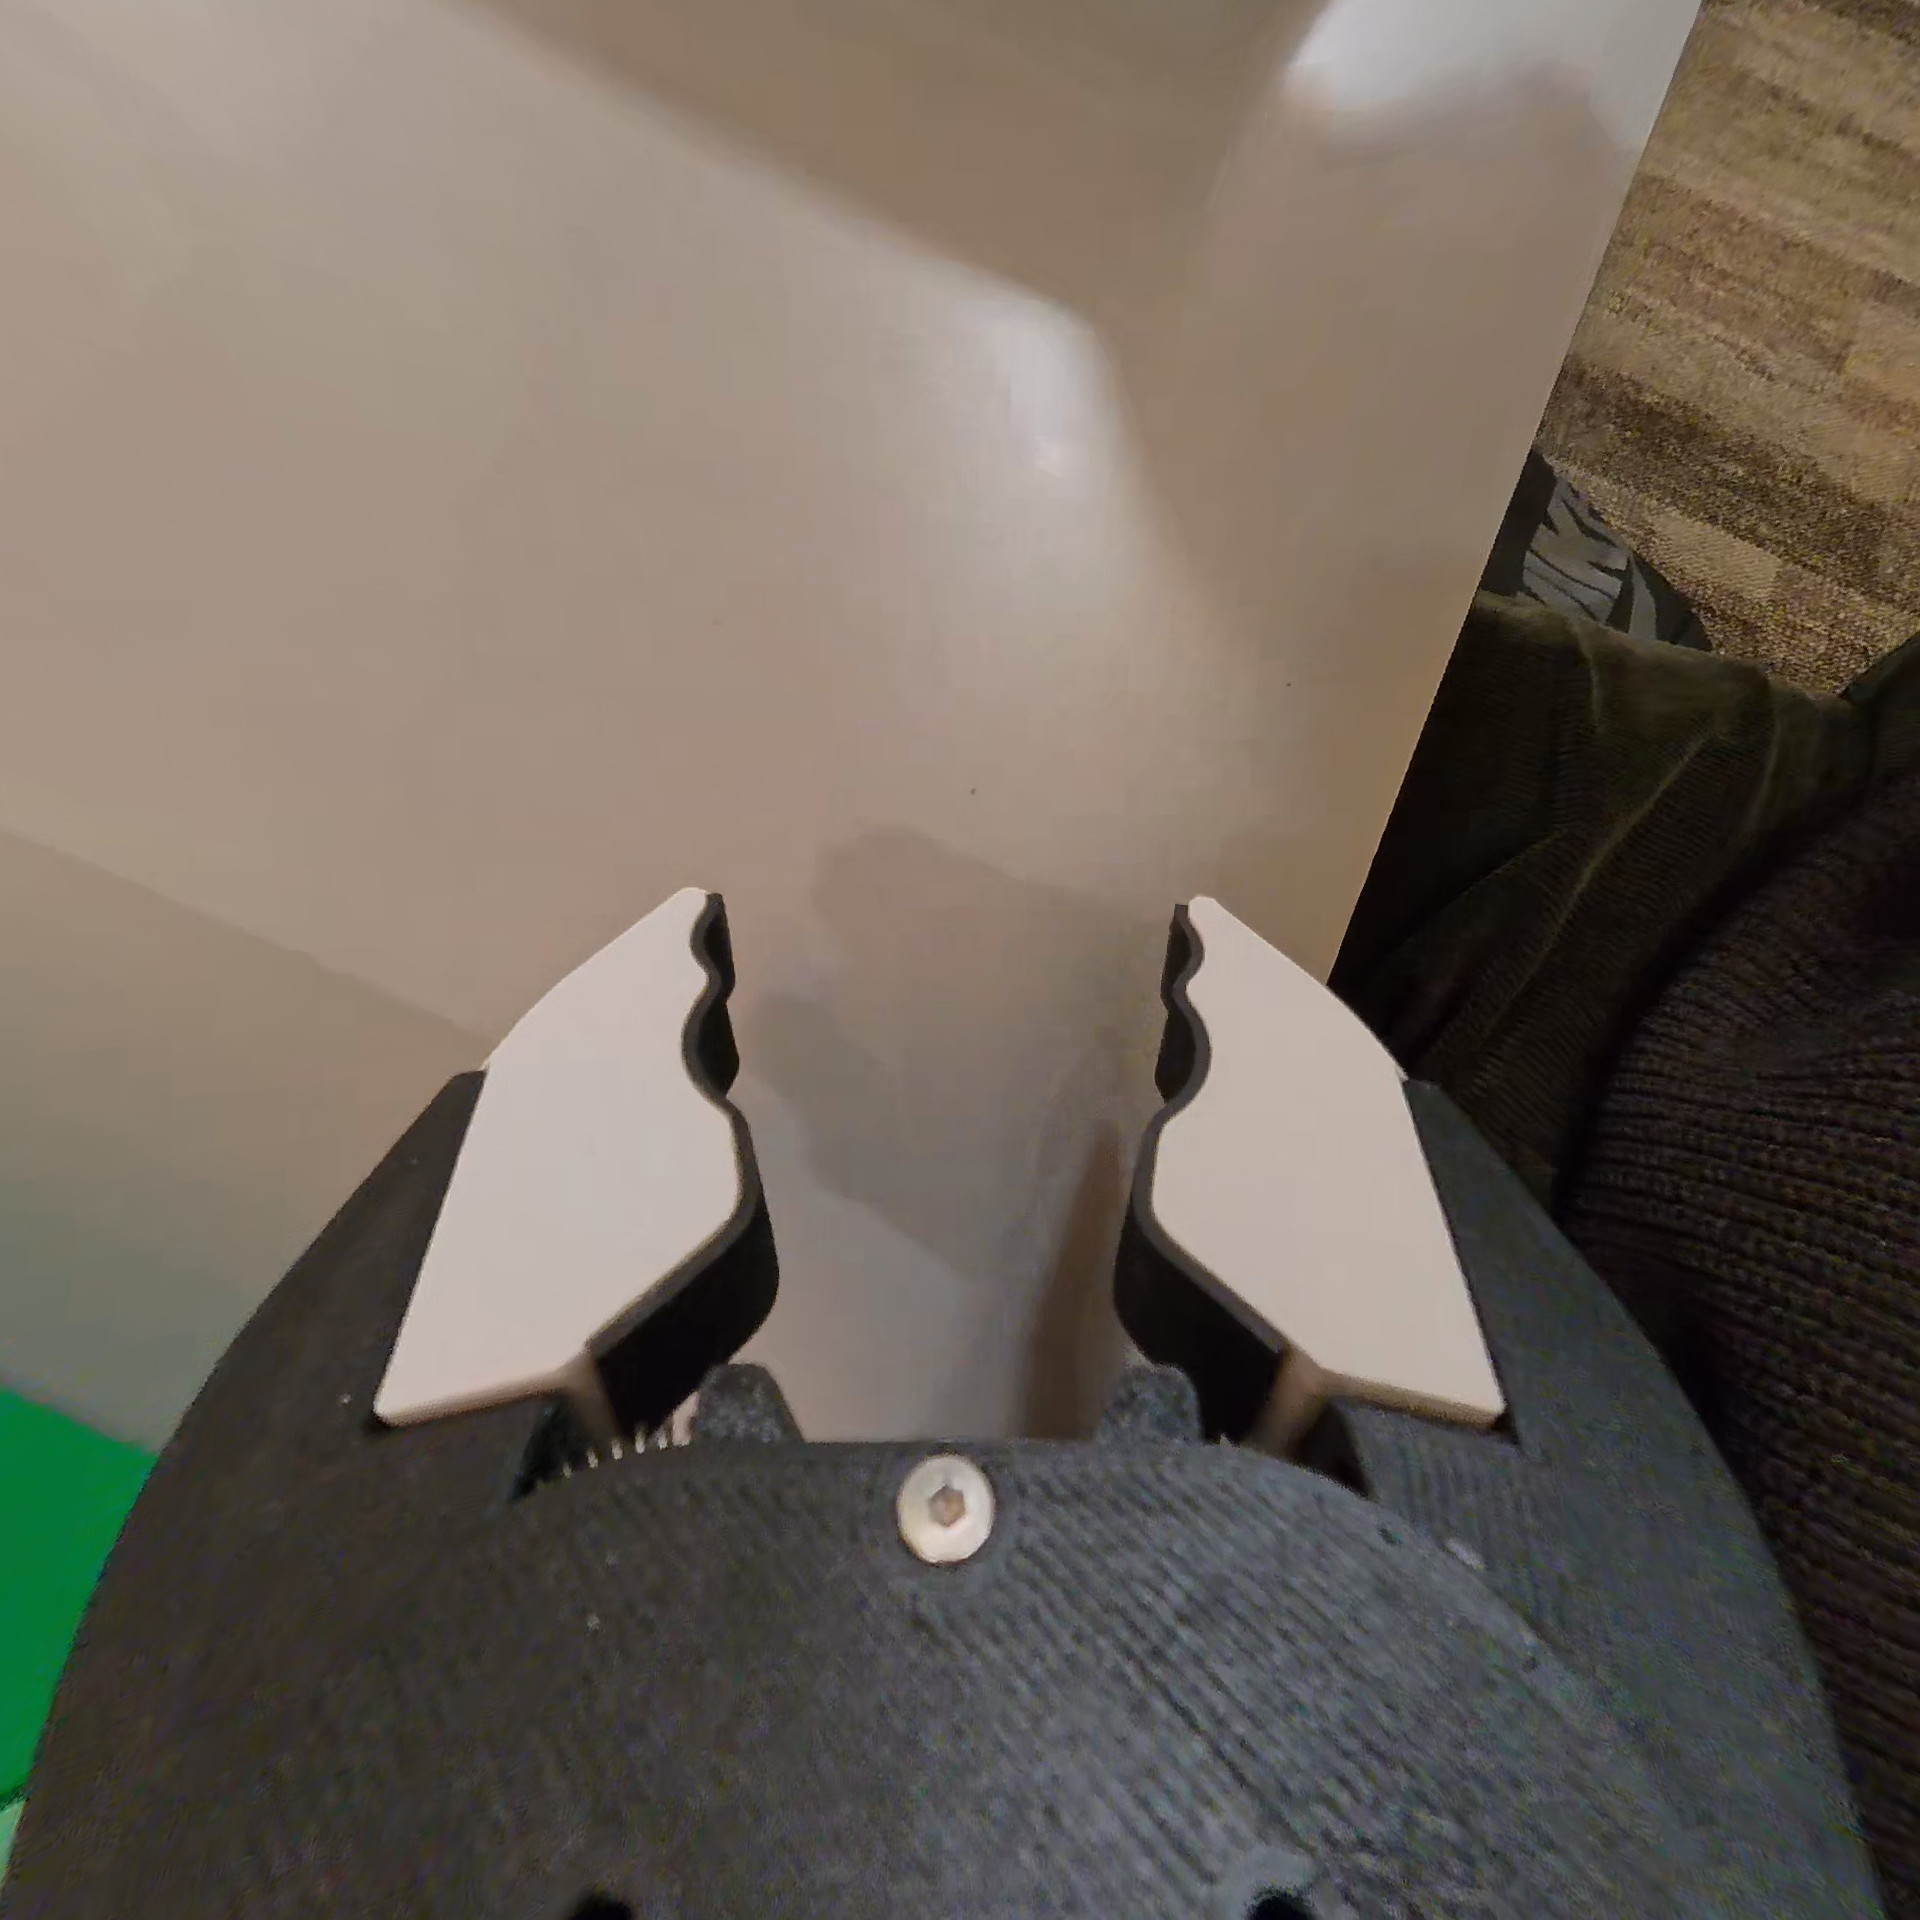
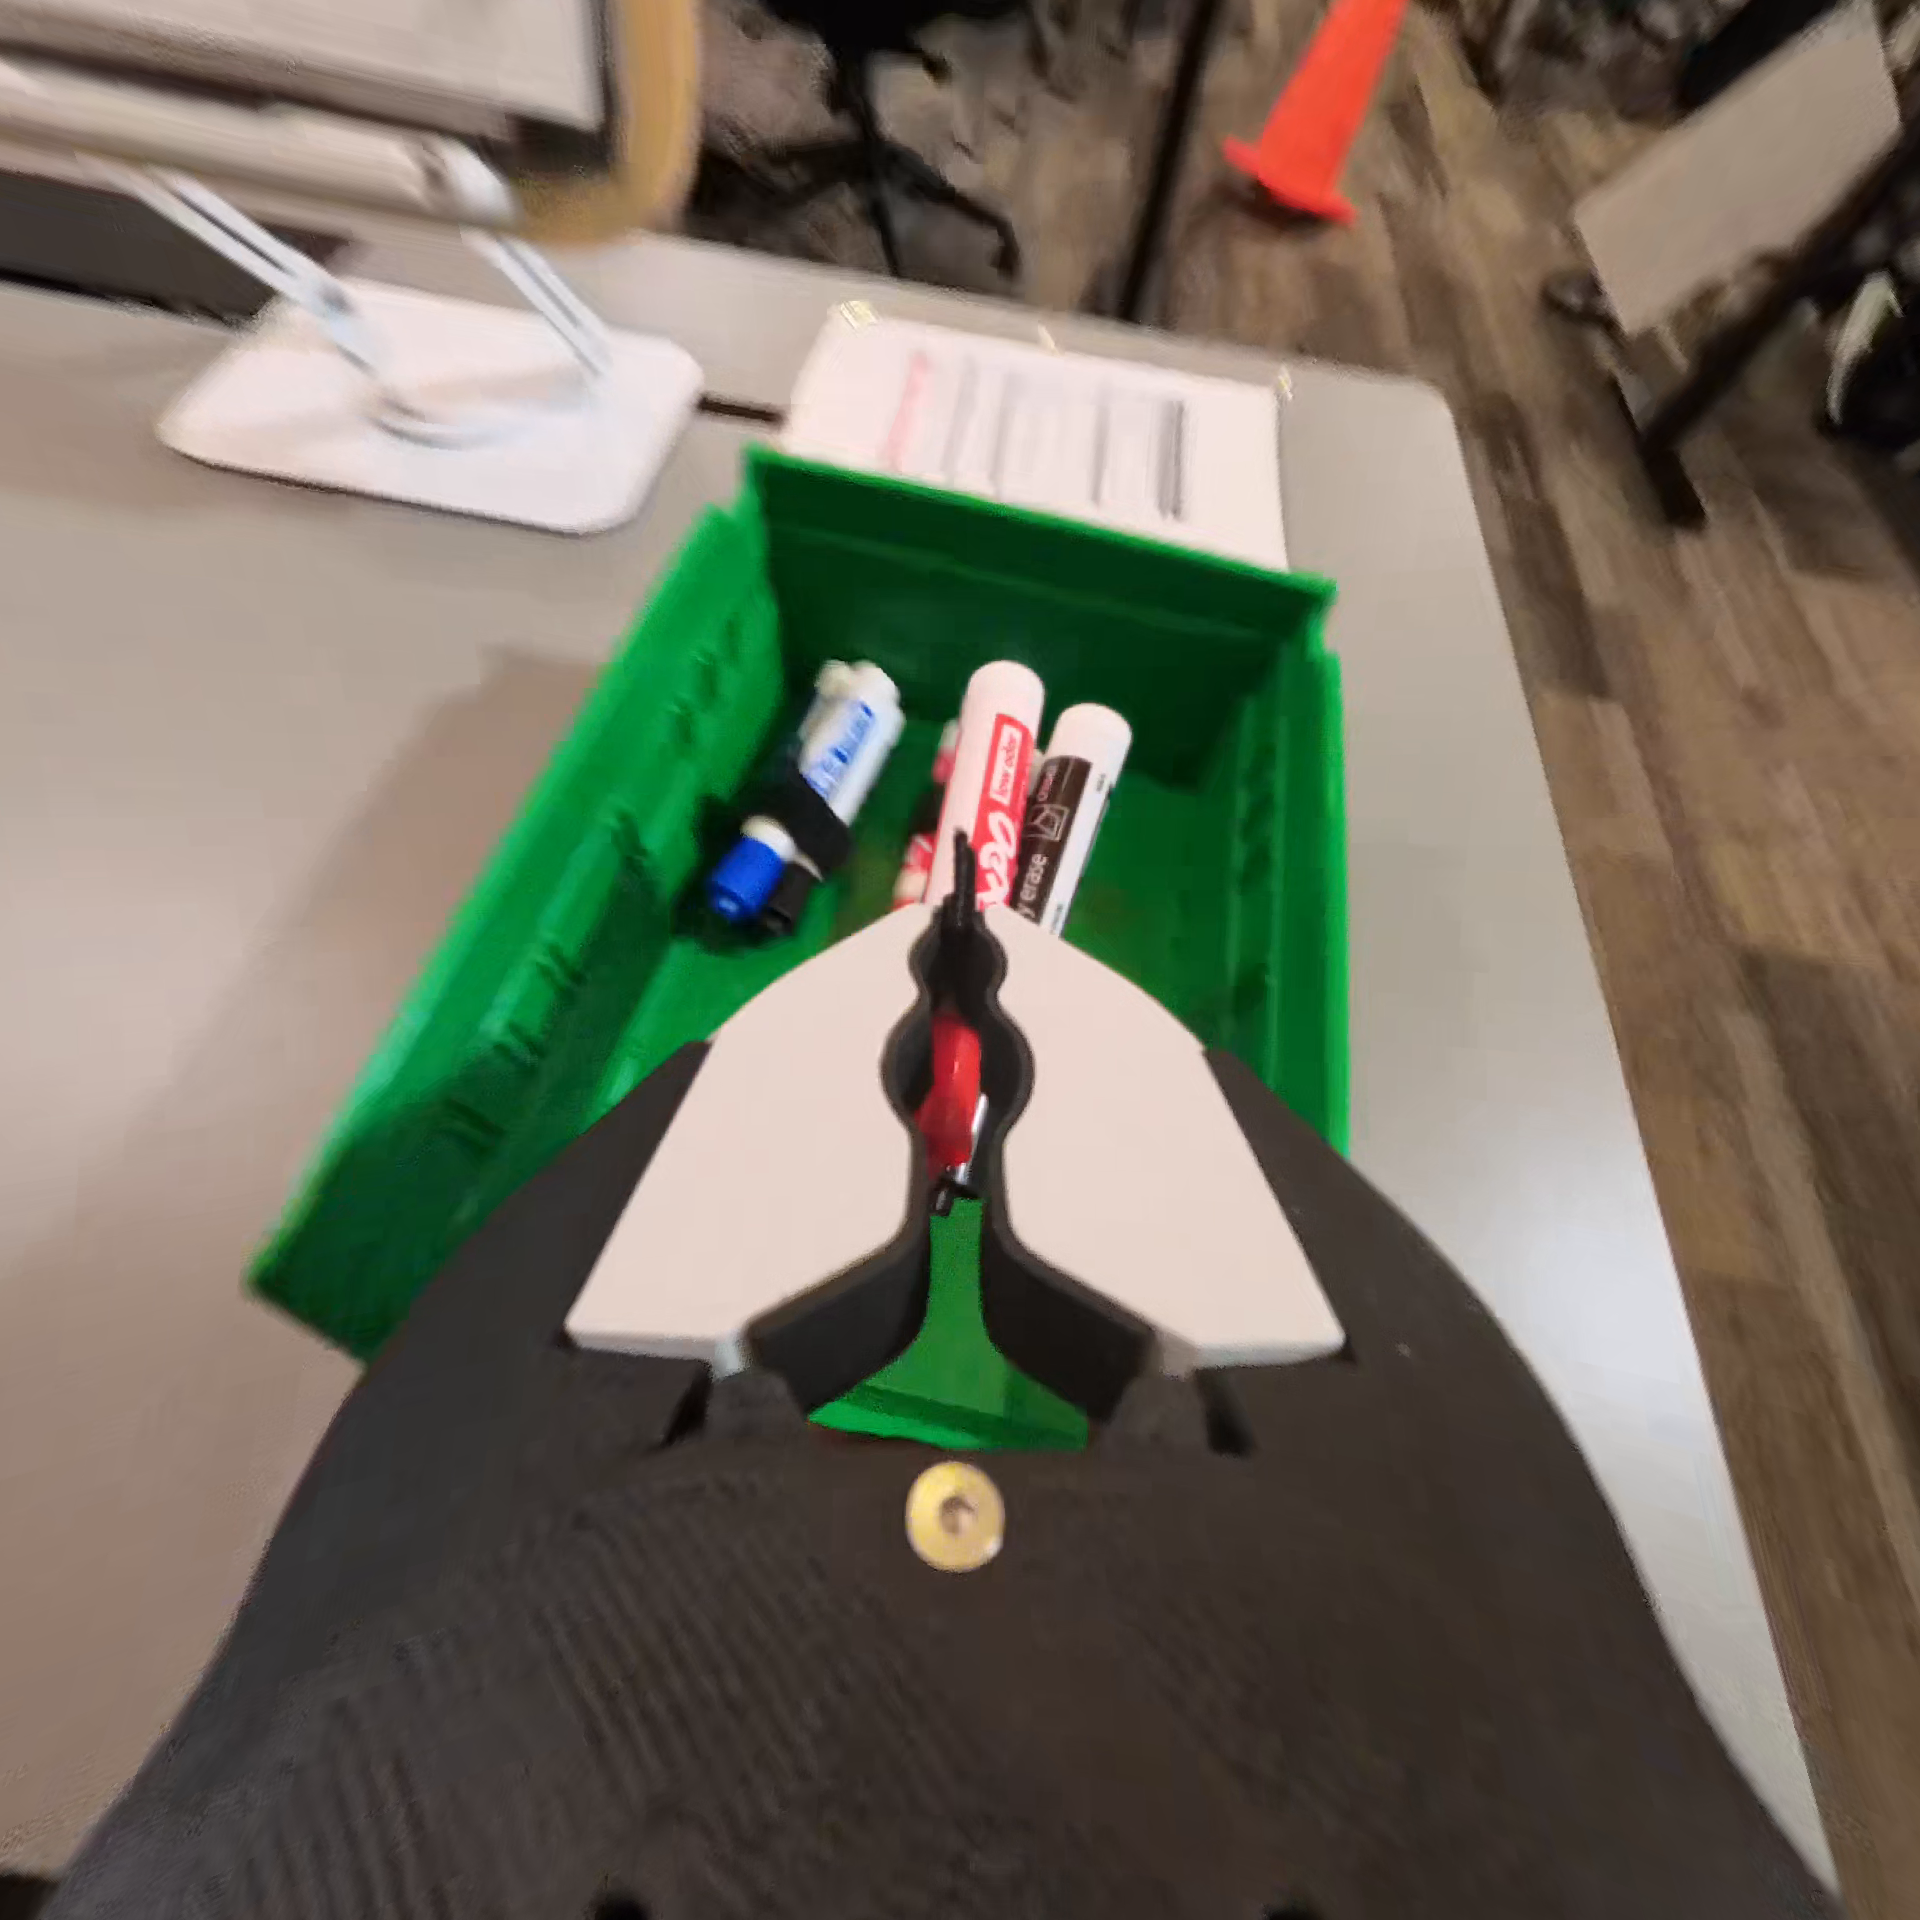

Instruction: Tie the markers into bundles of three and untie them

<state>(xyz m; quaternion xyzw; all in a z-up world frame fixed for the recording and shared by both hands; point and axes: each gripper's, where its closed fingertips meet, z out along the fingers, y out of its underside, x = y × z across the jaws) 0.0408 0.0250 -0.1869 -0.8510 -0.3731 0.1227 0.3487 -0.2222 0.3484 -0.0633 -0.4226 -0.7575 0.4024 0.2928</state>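
Note:
My right gripper (image 2: 958, 920) is shut on a thin red pen (image 2: 951, 1081) with a black tip, held above a green bin (image 2: 582, 904) on the grey table (image 2: 208, 779). In the bin lie a red-labelled marker (image 2: 992, 779), a brown-labelled marker (image 2: 1075, 810) and a blue-capped marker (image 2: 821, 790). My left gripper (image 1: 951, 914) is open and empty, pointing down at the bare grey table (image 1: 520, 520) close to its right edge. A corner of the green bin (image 1: 62, 1496) shows at the lower left of the left wrist view.
A white stand base (image 2: 436, 416) sits at the back left and a clear case with pens (image 2: 1039, 426) behind the bin. An orange cone (image 2: 1314, 114) and chairs stand on the floor. A person's dark trousers and knit sleeve (image 1: 1714, 1039) are beside the table edge. The grippers' ends are close to 45 centimeters from one another.

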